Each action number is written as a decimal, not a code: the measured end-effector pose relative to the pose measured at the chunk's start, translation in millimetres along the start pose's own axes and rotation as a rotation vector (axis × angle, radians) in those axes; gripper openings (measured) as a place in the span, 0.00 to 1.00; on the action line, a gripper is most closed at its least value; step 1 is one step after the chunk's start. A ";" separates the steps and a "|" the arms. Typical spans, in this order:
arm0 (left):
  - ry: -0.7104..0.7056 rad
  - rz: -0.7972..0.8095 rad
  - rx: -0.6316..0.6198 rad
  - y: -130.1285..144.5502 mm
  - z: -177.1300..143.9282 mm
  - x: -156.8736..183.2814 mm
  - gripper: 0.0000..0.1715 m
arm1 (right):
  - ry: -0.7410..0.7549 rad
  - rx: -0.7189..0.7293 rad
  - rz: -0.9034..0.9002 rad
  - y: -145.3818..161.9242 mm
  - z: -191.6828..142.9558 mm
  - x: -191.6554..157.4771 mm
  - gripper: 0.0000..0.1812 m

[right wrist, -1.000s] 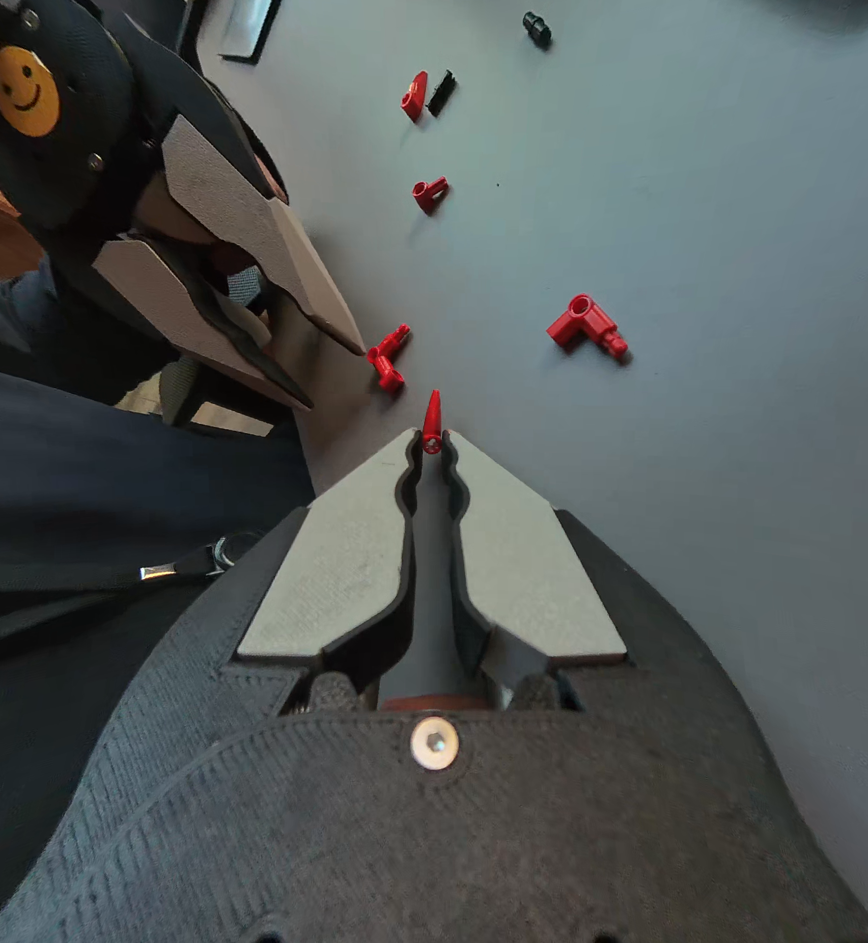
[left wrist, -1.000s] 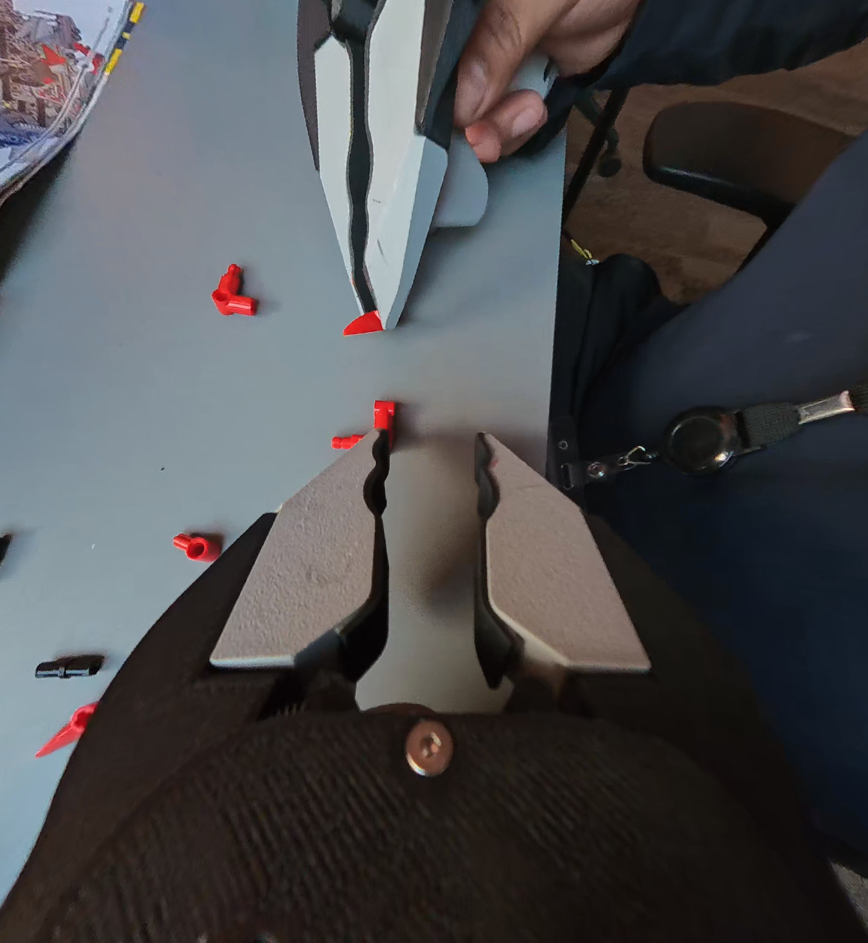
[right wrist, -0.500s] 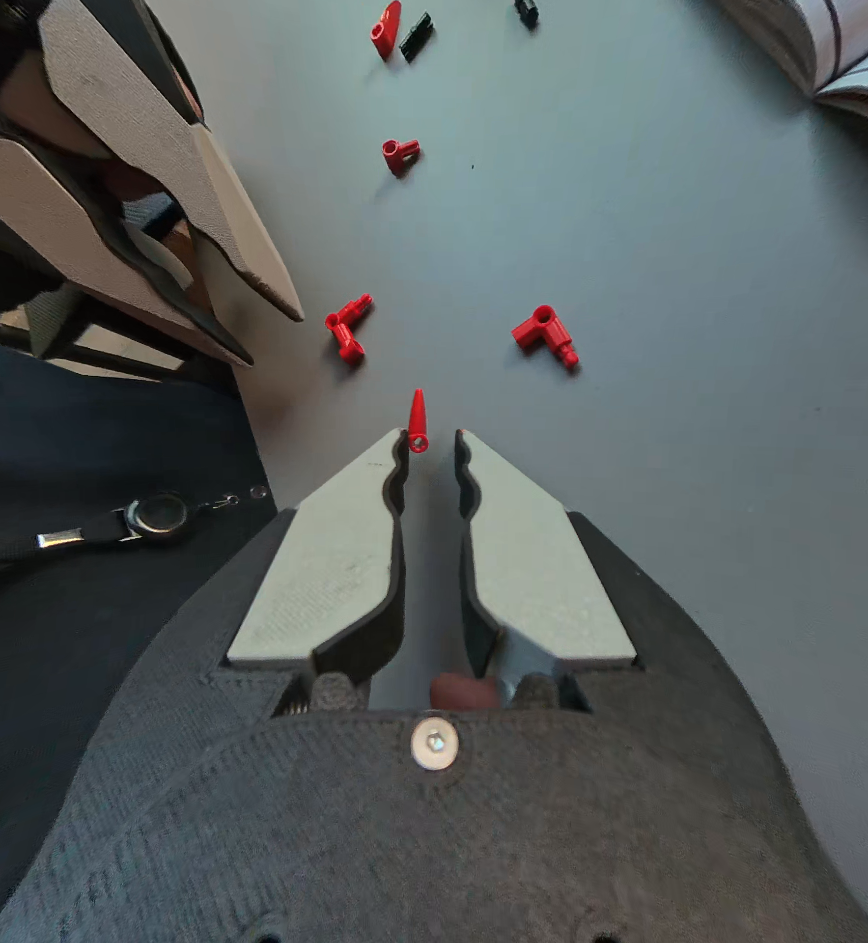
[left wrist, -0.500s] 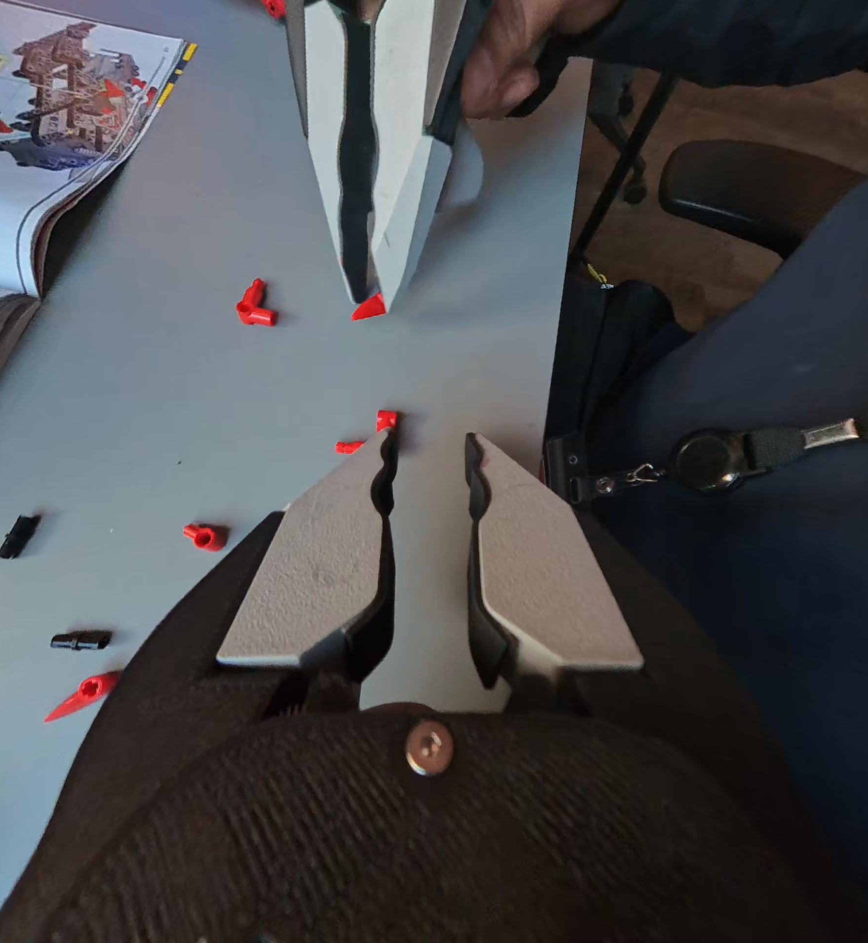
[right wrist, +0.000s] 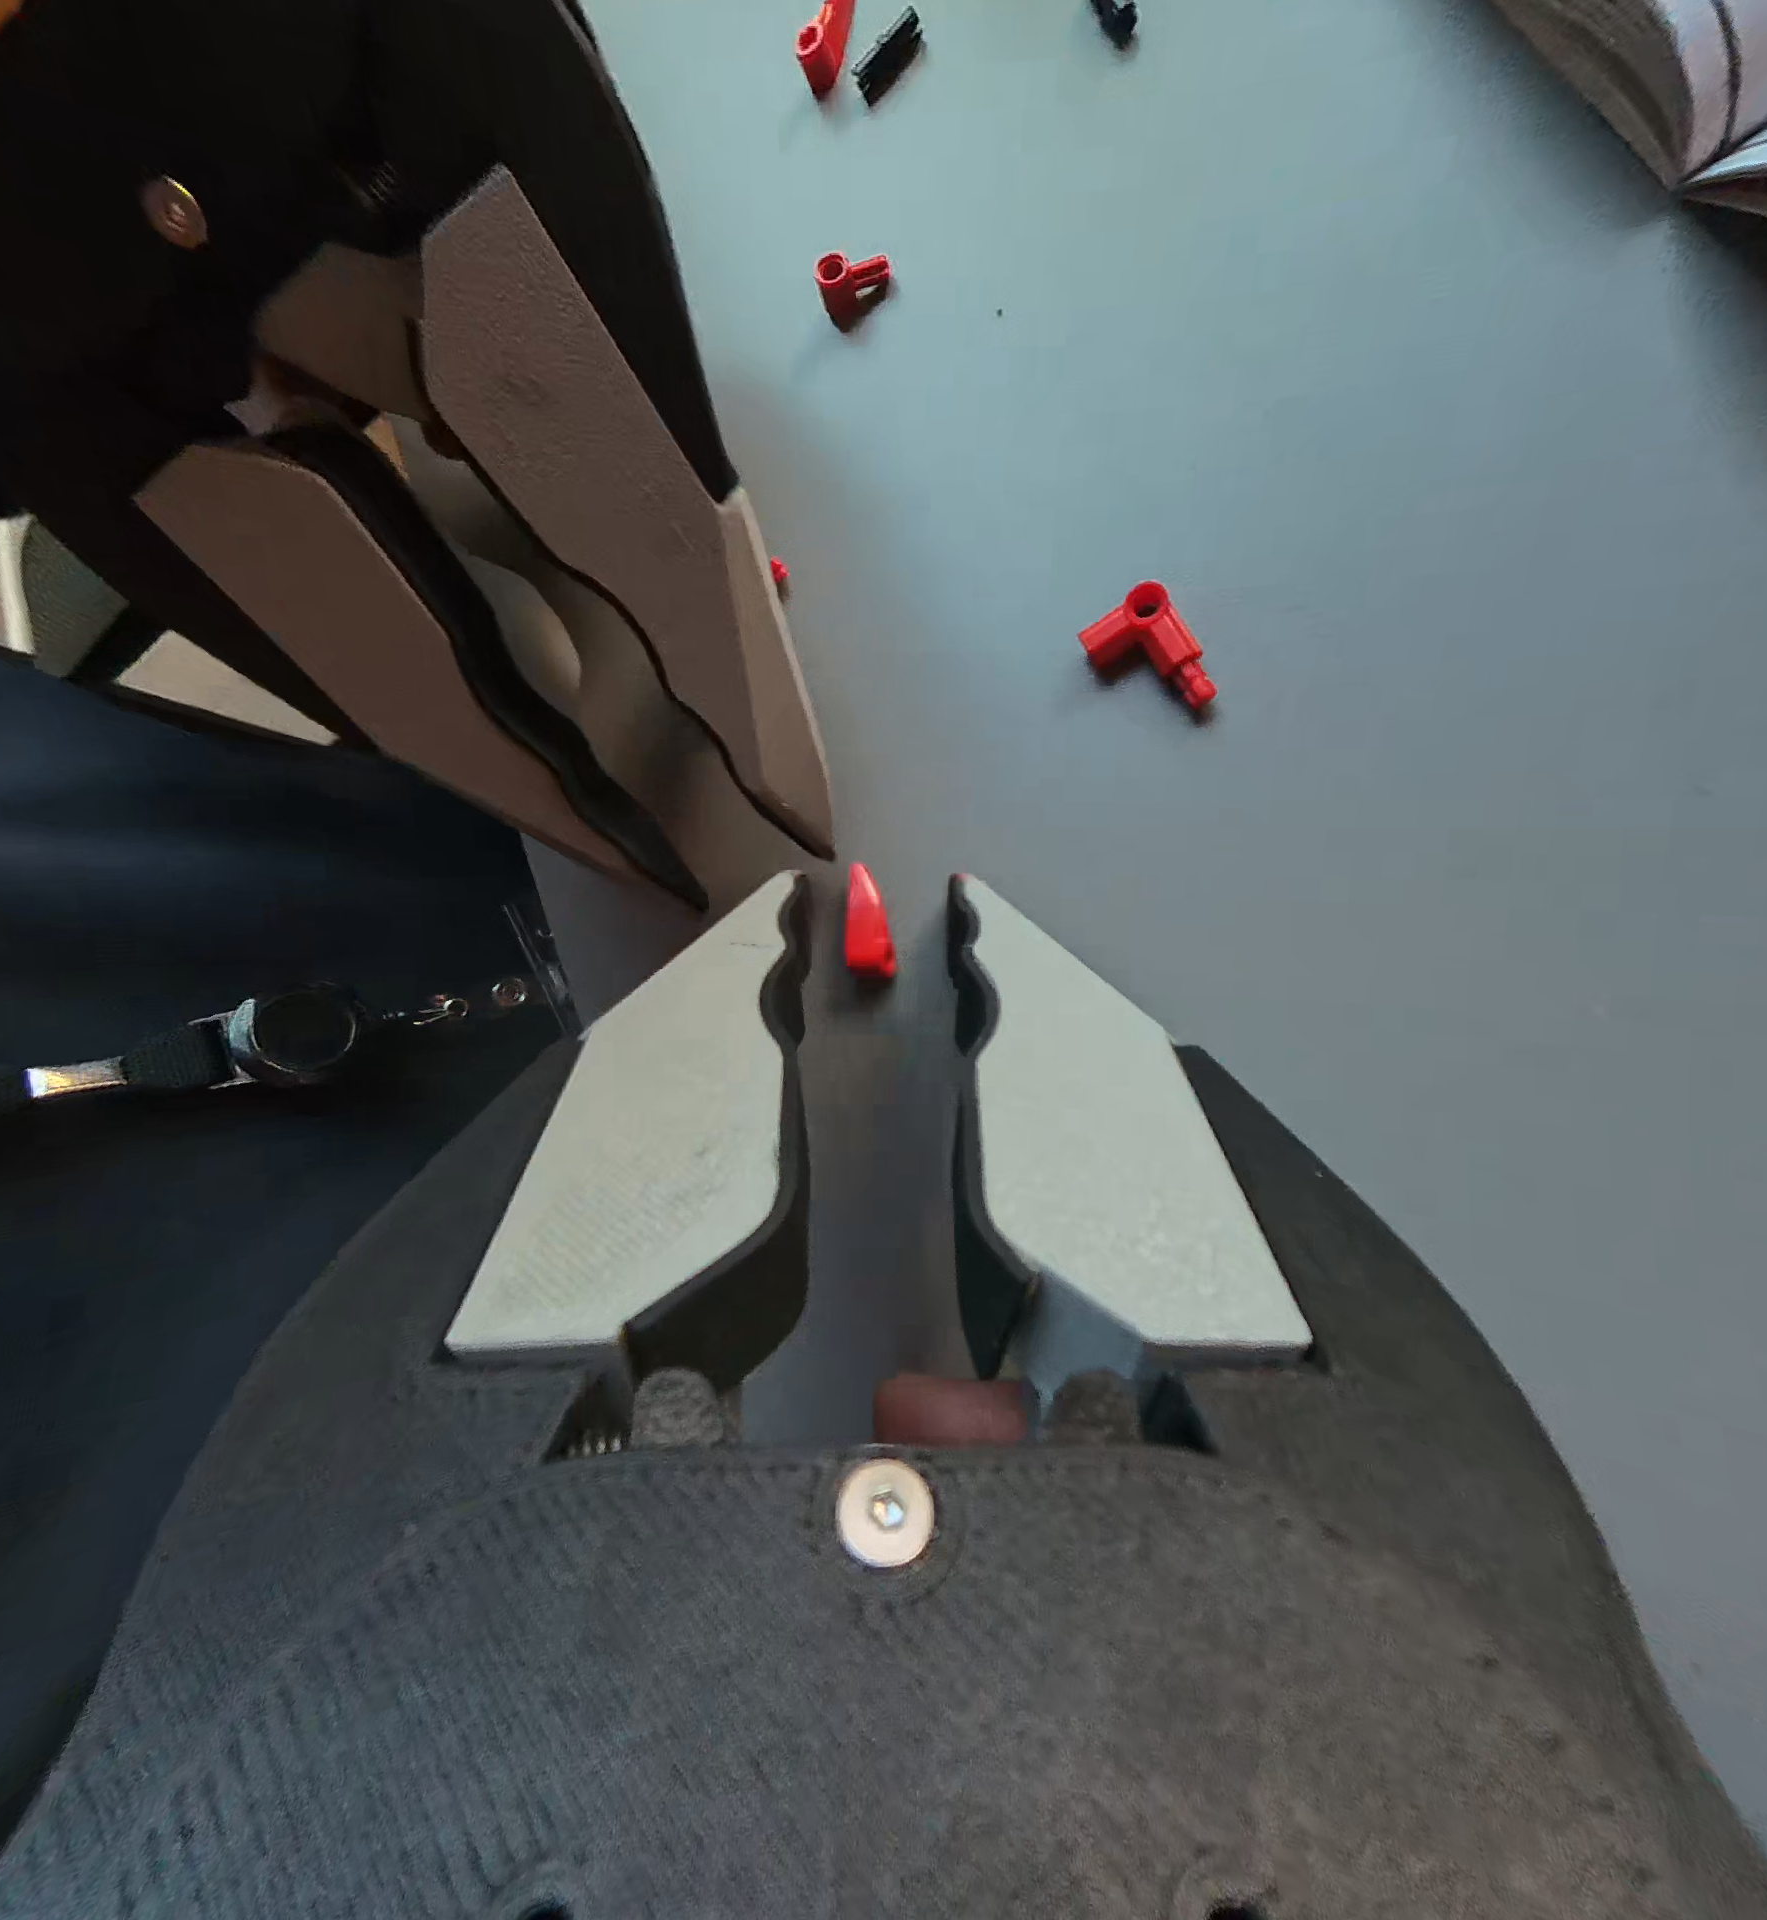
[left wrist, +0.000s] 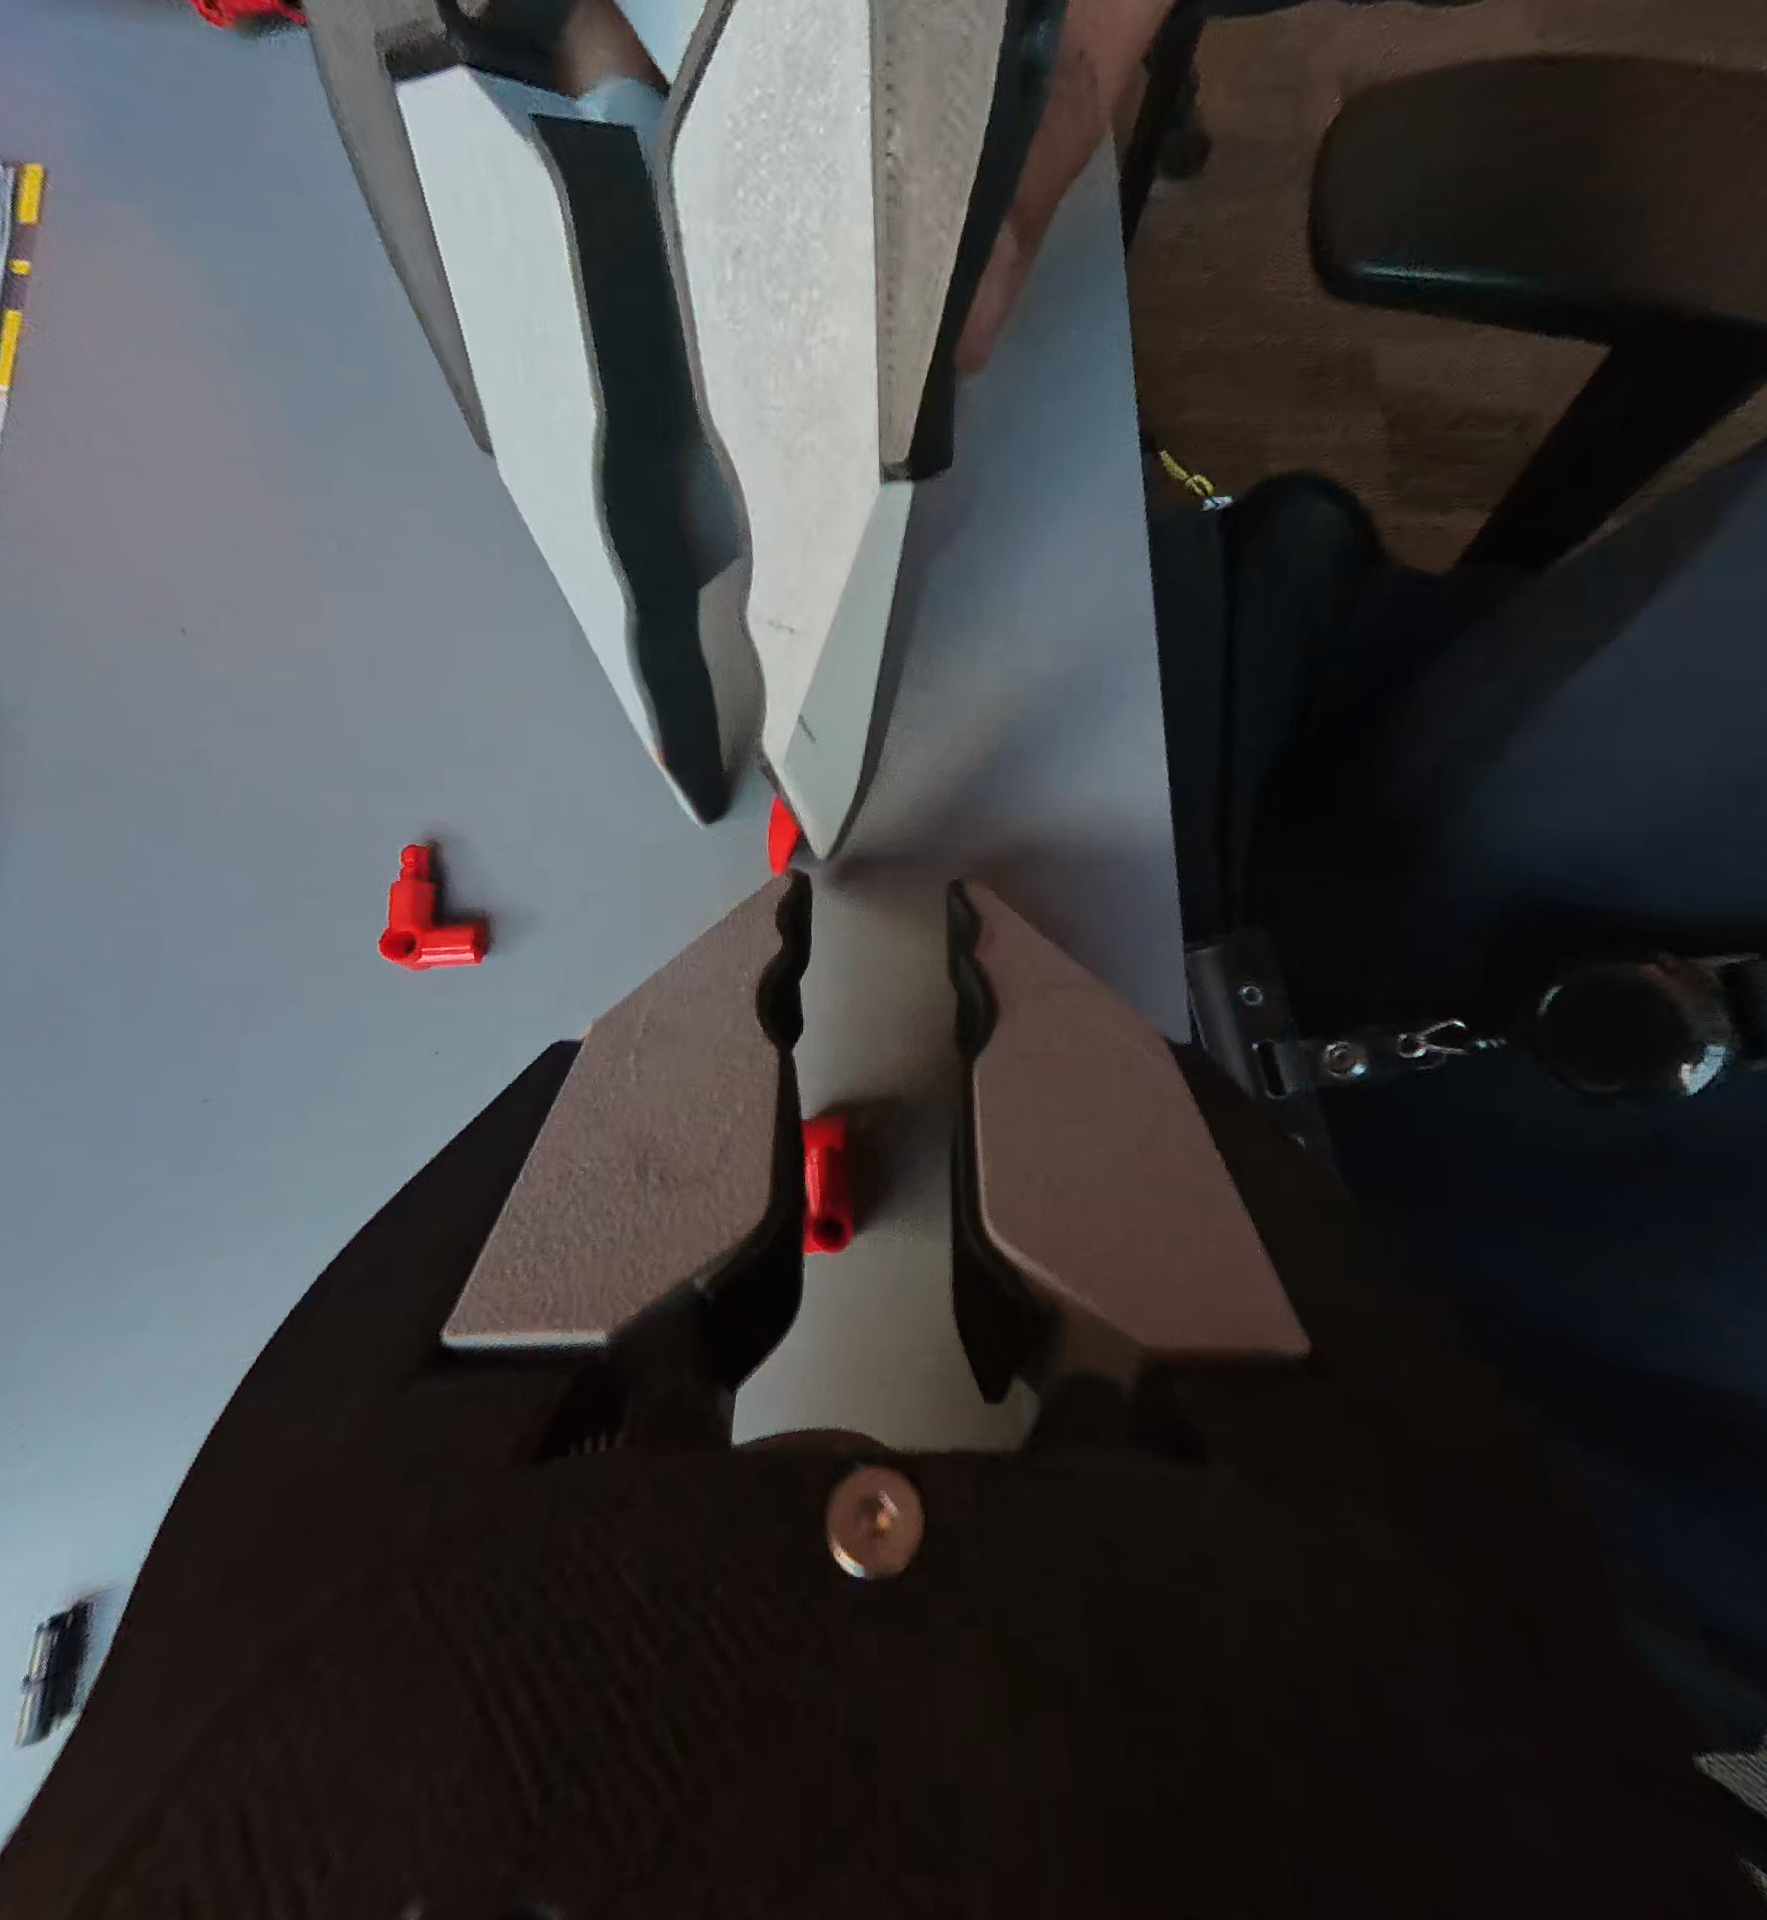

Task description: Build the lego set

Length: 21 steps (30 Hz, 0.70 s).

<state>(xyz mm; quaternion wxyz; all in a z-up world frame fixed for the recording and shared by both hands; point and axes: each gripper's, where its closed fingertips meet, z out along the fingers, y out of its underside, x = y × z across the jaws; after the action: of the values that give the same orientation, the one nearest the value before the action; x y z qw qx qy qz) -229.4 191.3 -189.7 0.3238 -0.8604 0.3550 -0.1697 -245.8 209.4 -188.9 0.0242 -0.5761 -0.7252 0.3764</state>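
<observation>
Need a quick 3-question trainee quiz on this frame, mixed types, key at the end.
1. True or false: the right hand-held gripper is clamped on the red cone piece.
2. Multiple choice: the red elbow connector in the left wrist view lies A) outside both fingers, B) between the open fingers of the left hand-held gripper, C) on the booklet.
3. Fill in: the loose pieces on the grey table are red and ____.

Key: 1 false, its jaws stand open around the cone. 2 B. 3 black.
</observation>
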 end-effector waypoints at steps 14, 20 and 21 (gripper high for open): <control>-0.174 -0.342 0.153 51.0 -91.5 11.8 0.14 | 0.152 0.019 -0.428 -25.6 39.0 -30.6 0.18; -0.085 -0.489 0.261 59.9 -85.1 17.6 0.15 | 0.161 -0.002 -0.536 -32.1 54.1 -37.9 0.05; -0.082 -0.497 0.268 60.4 -83.9 17.7 0.15 | 0.176 0.000 -0.553 -32.3 54.3 -38.2 0.03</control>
<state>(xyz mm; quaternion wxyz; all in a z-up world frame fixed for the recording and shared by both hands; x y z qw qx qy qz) -291.2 109.4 -168.1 0.3972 -0.8767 0.0945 -0.2543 -284.8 146.9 -194.0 0.1886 -0.3869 -0.8499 0.3041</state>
